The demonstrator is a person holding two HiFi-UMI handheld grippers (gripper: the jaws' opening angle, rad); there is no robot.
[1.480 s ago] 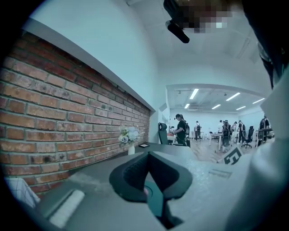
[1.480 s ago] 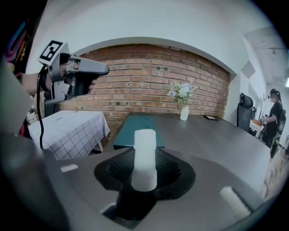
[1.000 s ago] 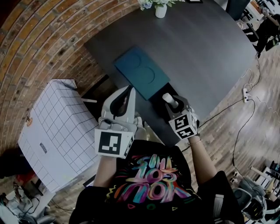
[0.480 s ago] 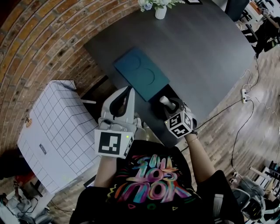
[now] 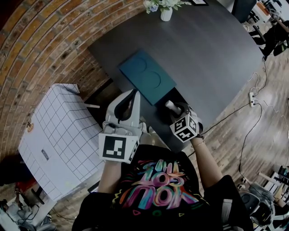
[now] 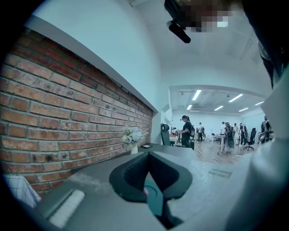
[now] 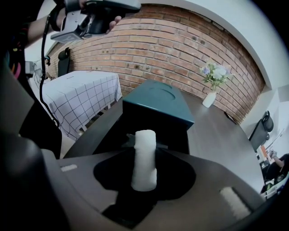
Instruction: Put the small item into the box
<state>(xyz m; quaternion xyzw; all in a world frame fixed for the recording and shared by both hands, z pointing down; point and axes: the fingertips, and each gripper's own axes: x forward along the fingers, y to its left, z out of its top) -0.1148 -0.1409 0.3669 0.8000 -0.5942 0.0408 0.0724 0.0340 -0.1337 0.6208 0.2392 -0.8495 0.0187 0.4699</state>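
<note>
A teal box (image 5: 146, 76) with round recesses in its top lies on the dark table (image 5: 203, 49). My right gripper (image 5: 170, 106) hovers just in front of the box's near right corner. A white roll (image 5: 169, 105) stands out lengthwise between its jaws, which are just starting to open. In the right gripper view the roll (image 7: 144, 158) points at the teal box (image 7: 158, 103) from my right gripper (image 7: 144, 151). My left gripper (image 5: 132, 94) is at the box's near left, its tips together with nothing in them. Through my left gripper (image 6: 149, 155) a bit of the teal box (image 6: 153, 198) shows.
A white vase of flowers (image 5: 165, 11) stands at the table's far edge, next to the brick wall (image 5: 40, 40). A white checked cloth covers a low table (image 5: 58, 135) to the left. A power strip (image 5: 253, 95) and cable lie on the floor at right. People stand far off (image 6: 187, 131).
My right gripper has shifted a little left and nearer the box's near corner with the roll still in it. The left gripper has stayed put.
</note>
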